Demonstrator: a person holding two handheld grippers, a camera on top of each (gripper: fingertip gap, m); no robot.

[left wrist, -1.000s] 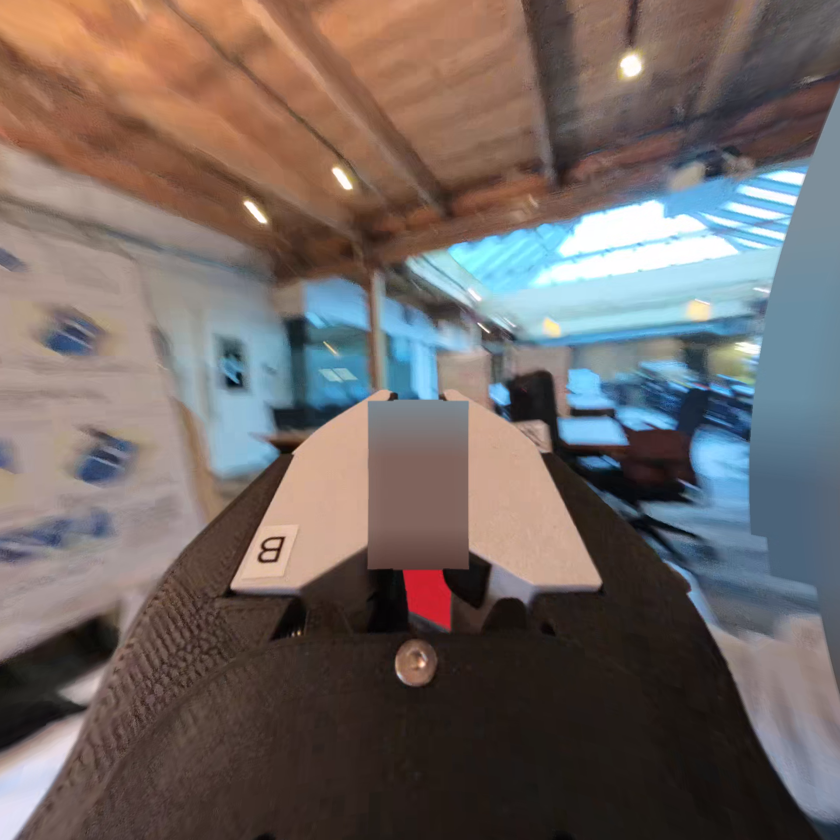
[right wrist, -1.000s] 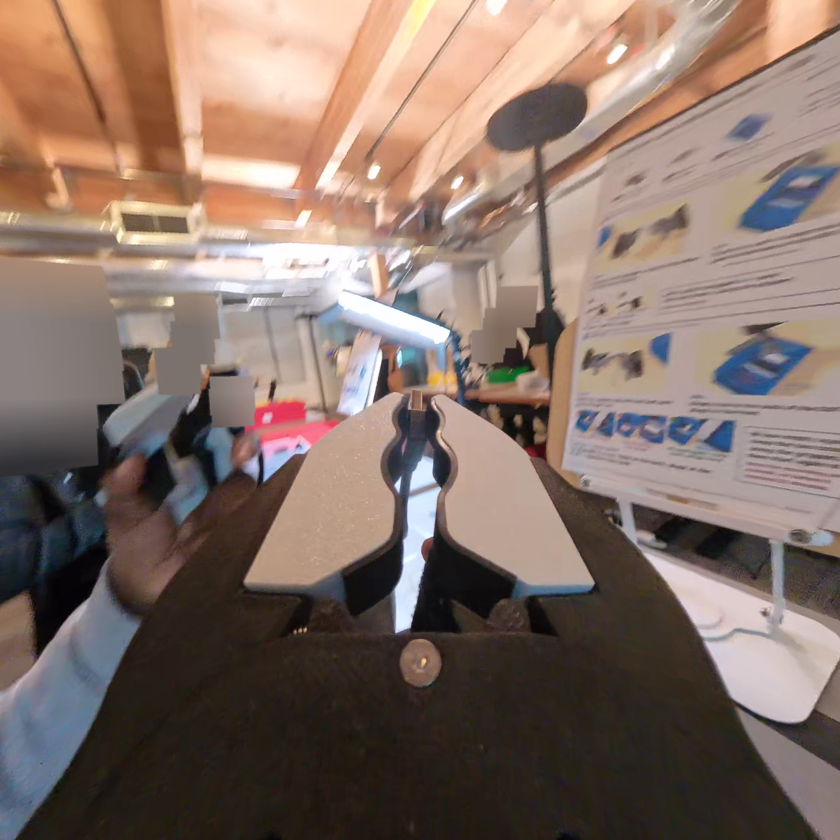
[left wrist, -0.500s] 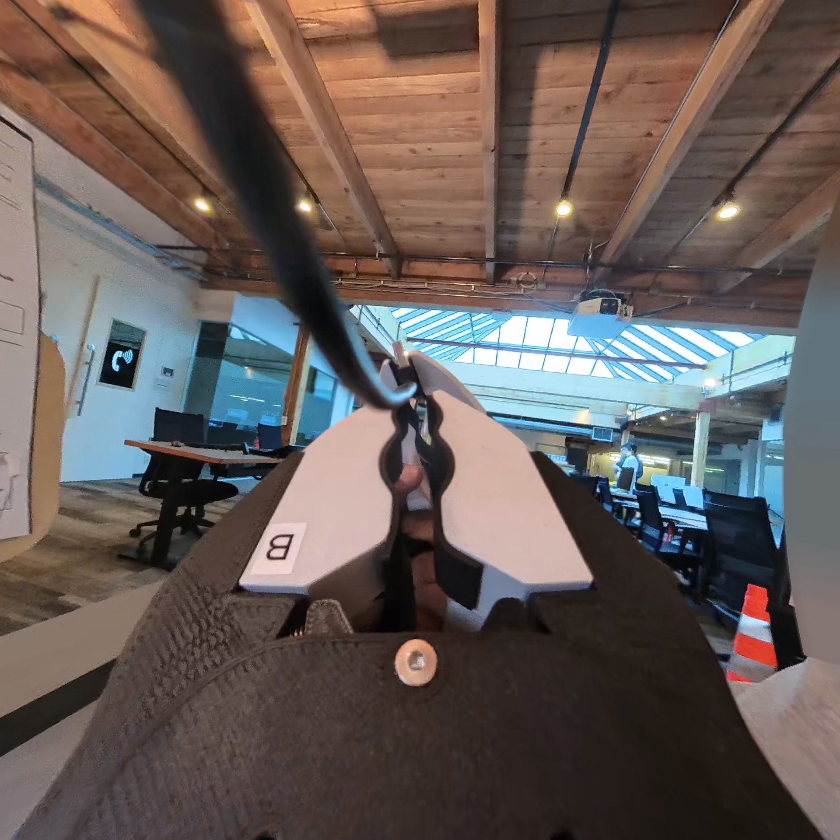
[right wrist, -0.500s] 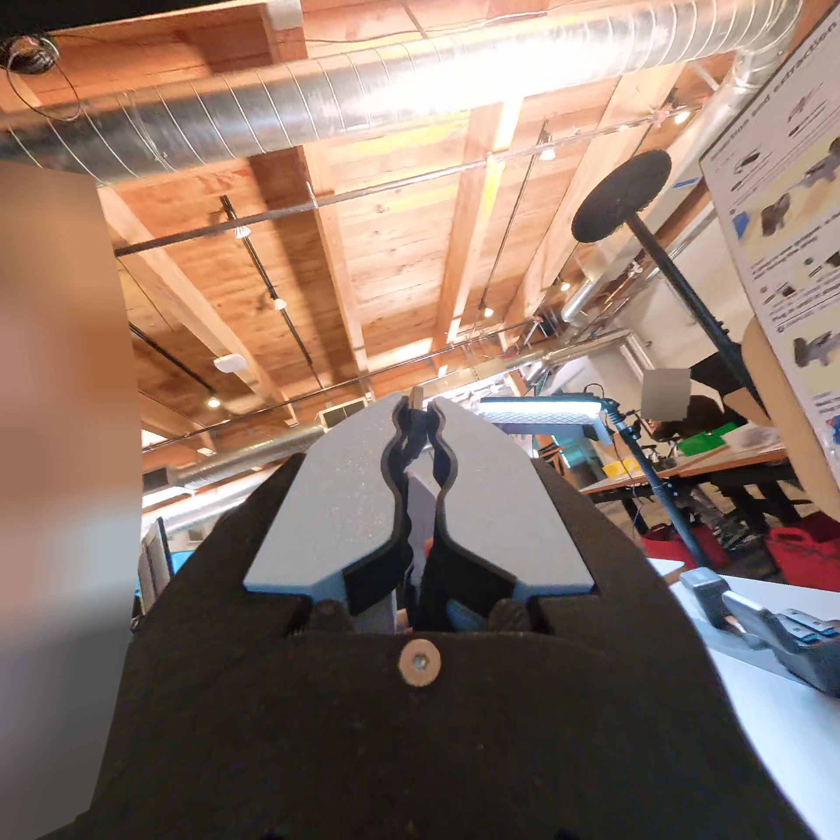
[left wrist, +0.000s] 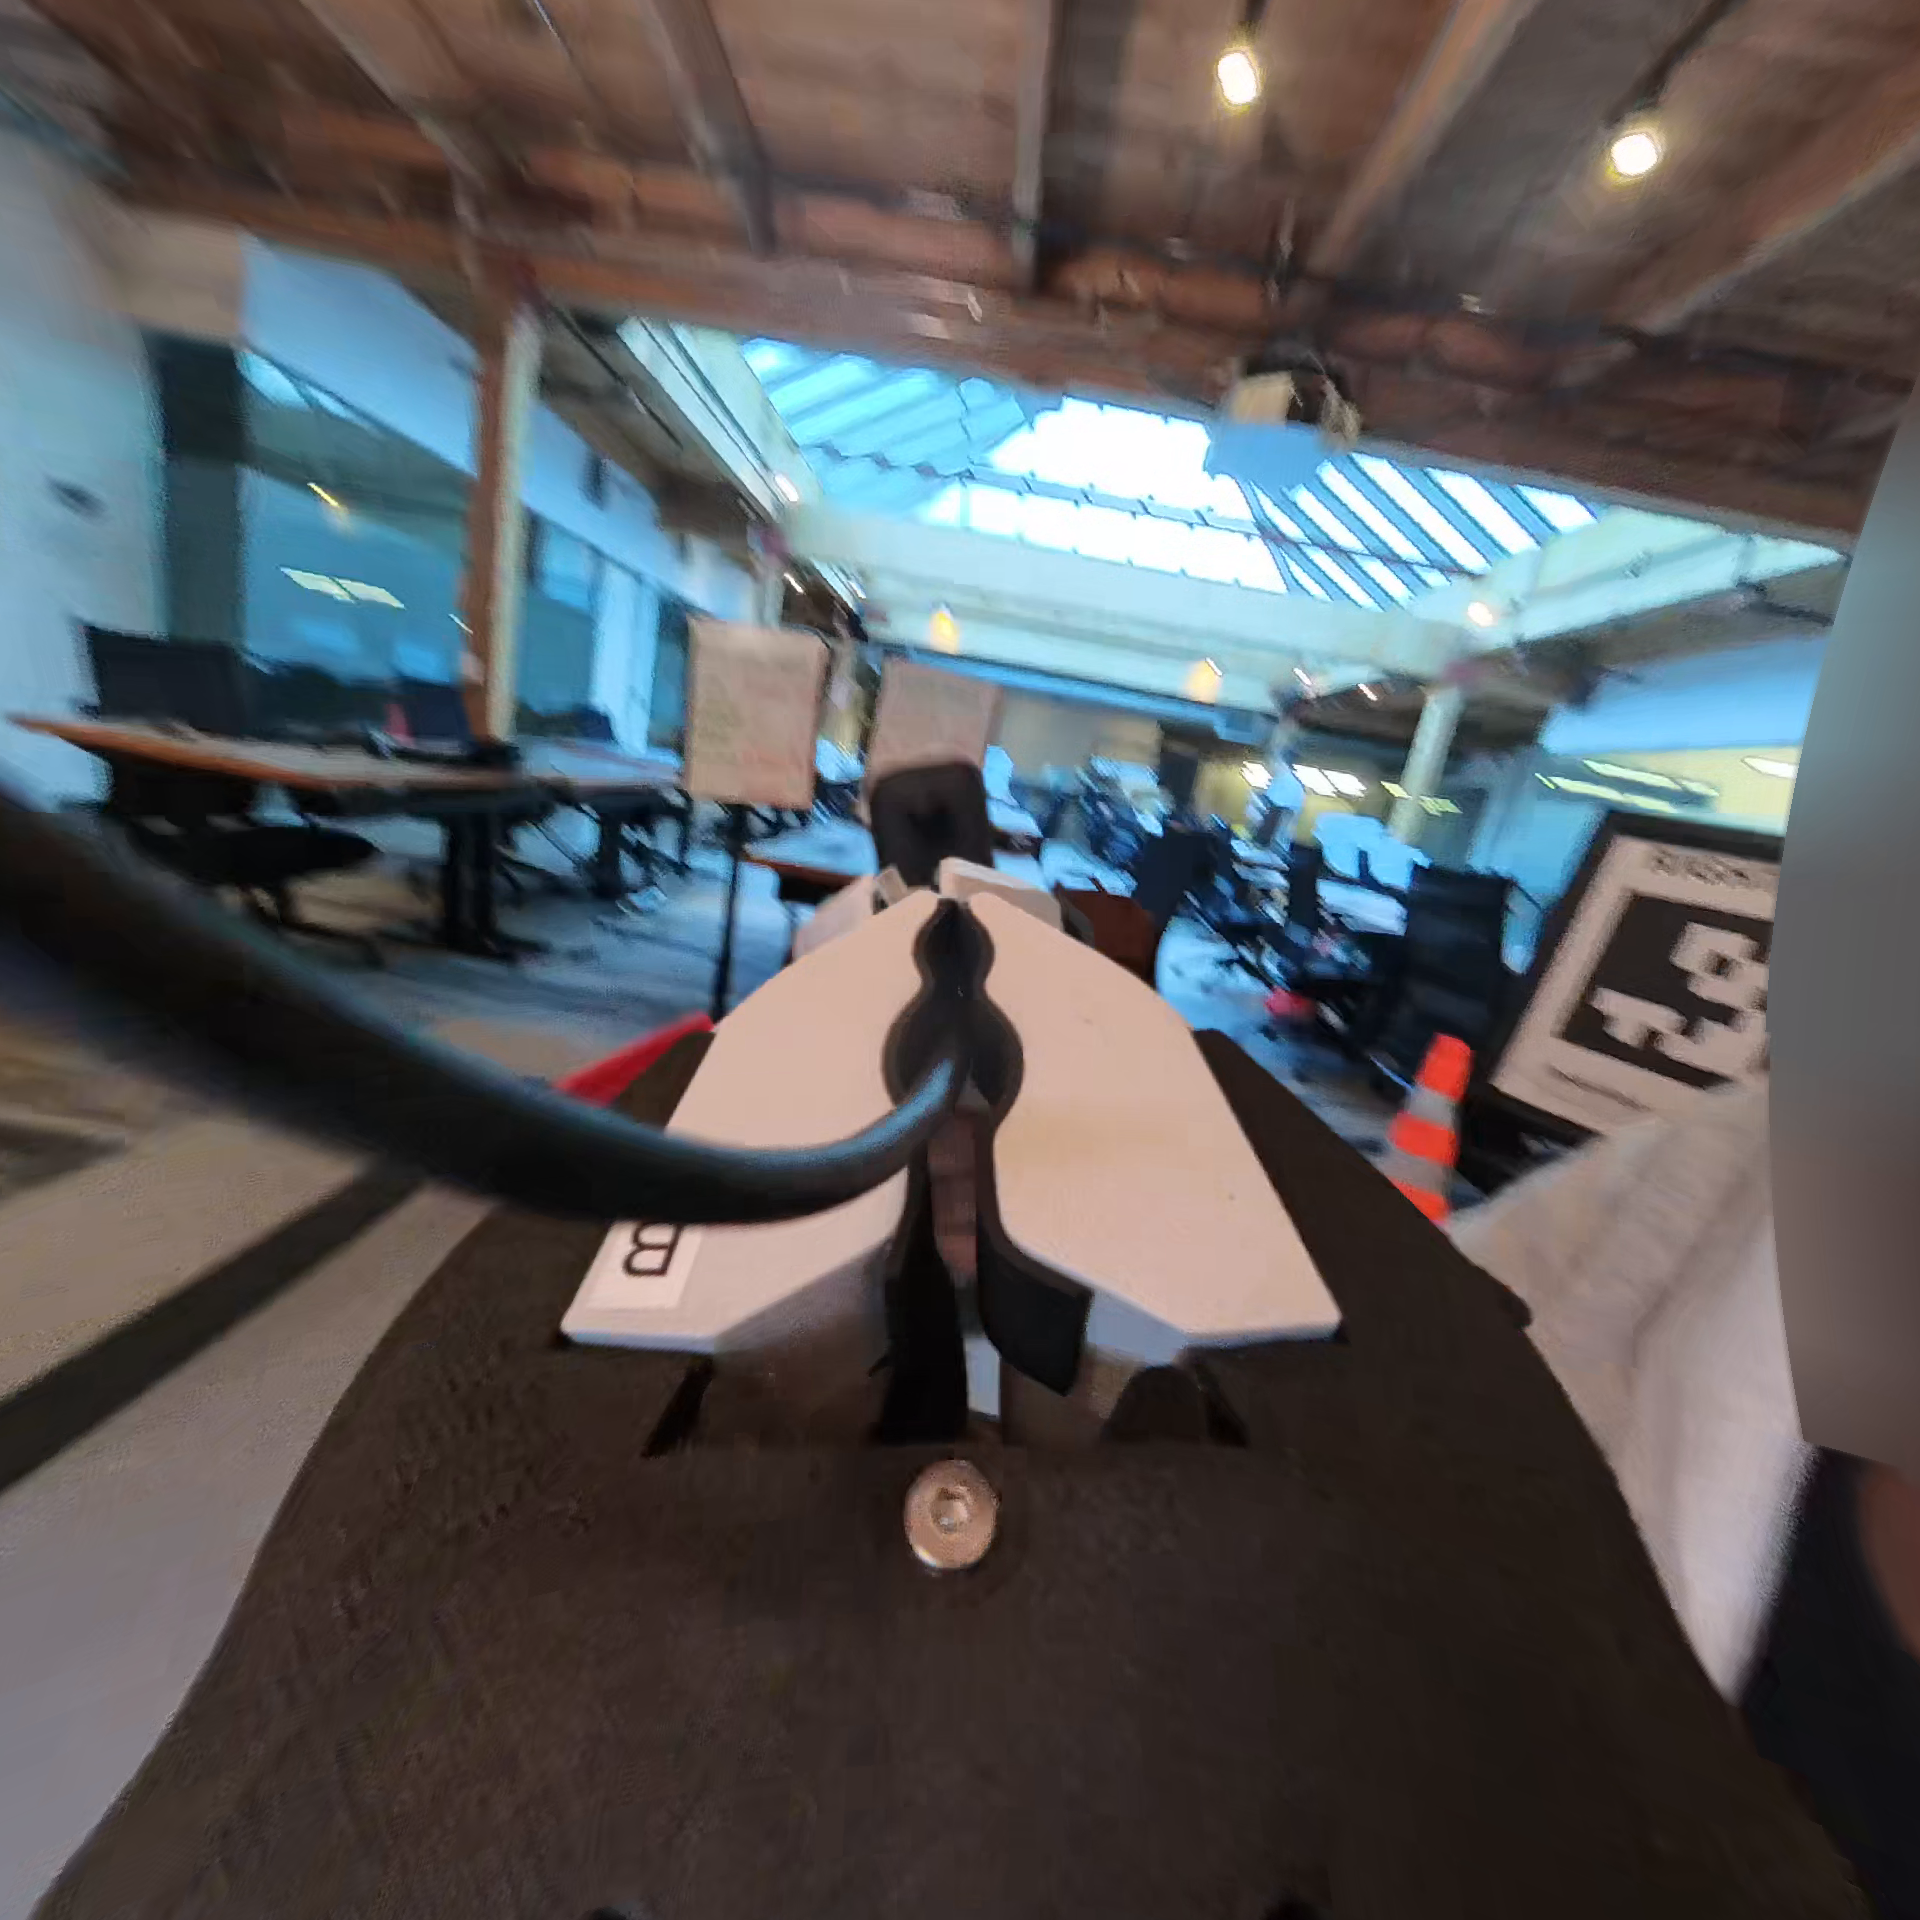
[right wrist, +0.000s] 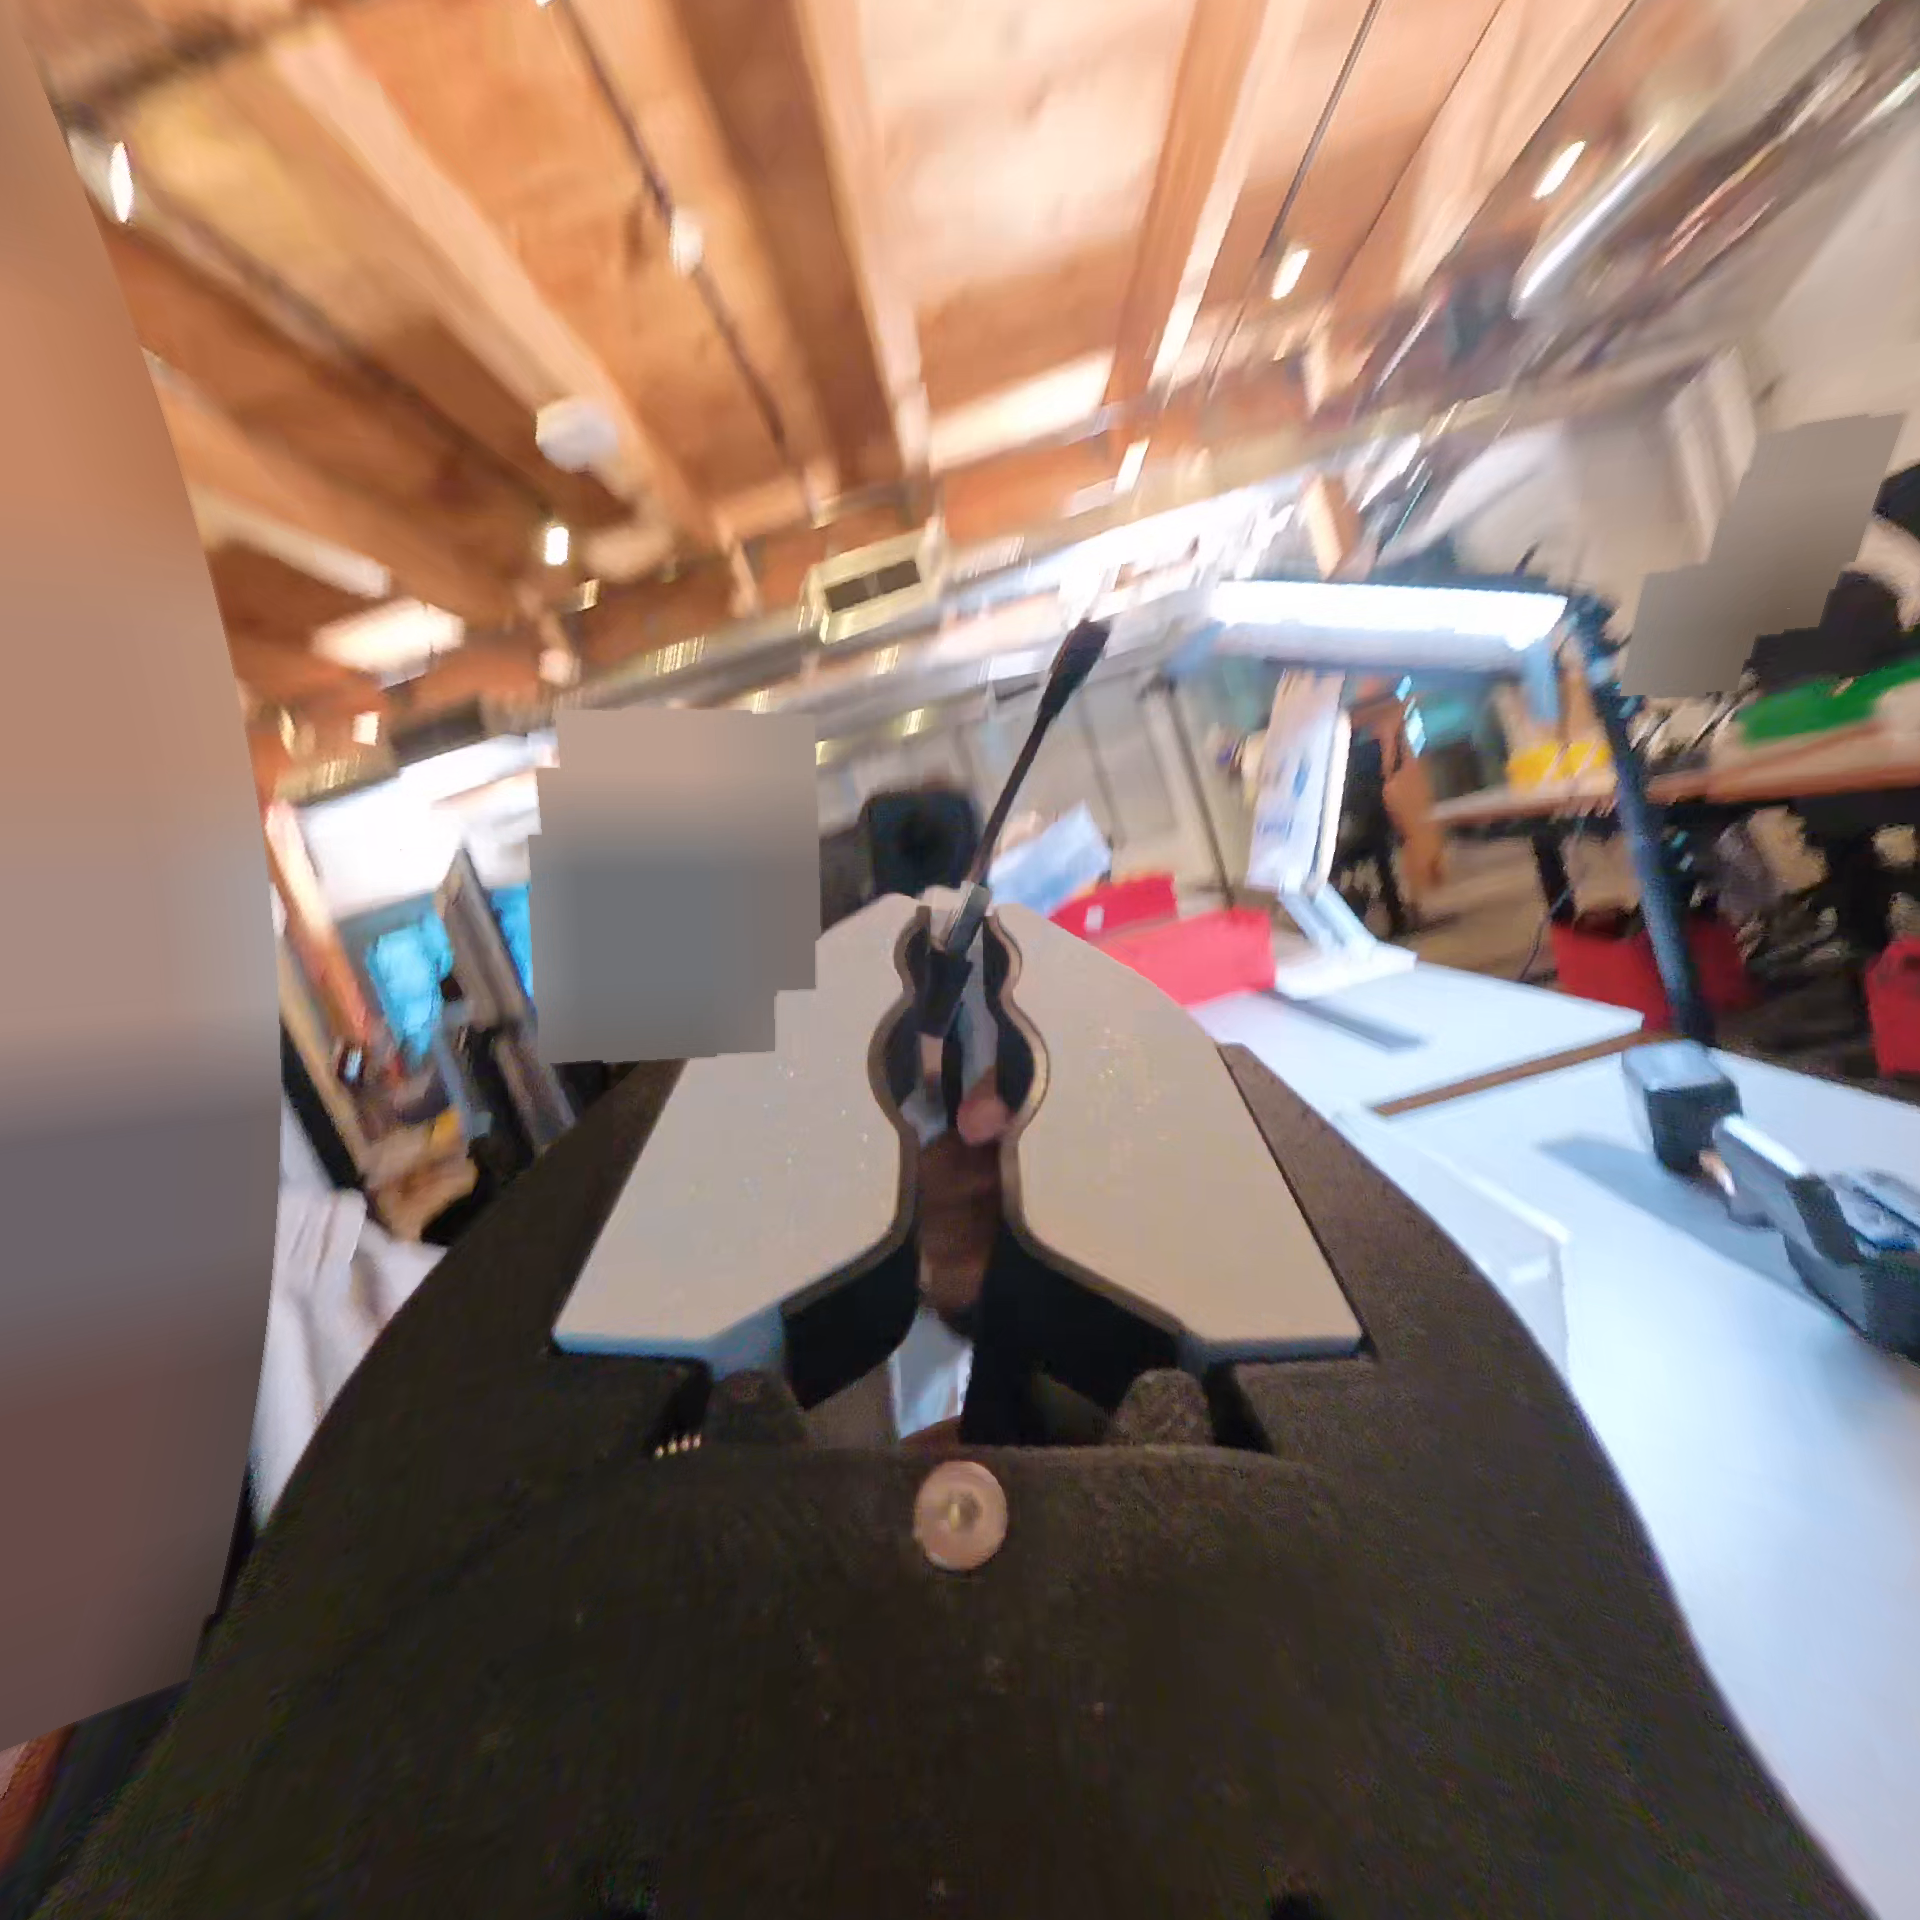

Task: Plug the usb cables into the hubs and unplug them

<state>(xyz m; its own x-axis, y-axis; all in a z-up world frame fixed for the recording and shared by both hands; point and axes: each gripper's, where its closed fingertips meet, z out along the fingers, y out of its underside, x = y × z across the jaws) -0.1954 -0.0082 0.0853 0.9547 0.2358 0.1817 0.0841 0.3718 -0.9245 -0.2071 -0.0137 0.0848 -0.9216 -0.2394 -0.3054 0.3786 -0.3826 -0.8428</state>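
Note:
My left gripper point(left wrist: 951, 909) is shut on a black cable point(left wrist: 416, 1091). The cable leaves the jaws partway down and curves off to the left edge. A small white piece point(left wrist: 997, 883) shows just past the fingertips; I cannot tell what it is. My right gripper point(right wrist: 961, 914) is shut on a USB plug point(right wrist: 951, 961), a dark body with a grey end at the fingertips. A thin black rod point(right wrist: 1039, 748) rises behind them. Both grippers are held up in the air, facing the room. No hub shows clearly.
In the right wrist view a white table point(right wrist: 1558, 1403) lies to the right, with a dark grey device point(right wrist: 1766, 1195) on it and red bins point(right wrist: 1174, 935) behind. In the left wrist view there are an orange cone point(left wrist: 1434, 1112), a marker board point(left wrist: 1662, 987), desks, chairs and a light sleeve point(left wrist: 1662, 1299). Left and right tips are no more than a few centimetres apart.
Both views have tilted down from the ceiling toward the room and are blurred. In the left view the cable now hangs low to the left instead of running upward. Both grippers stay shut.

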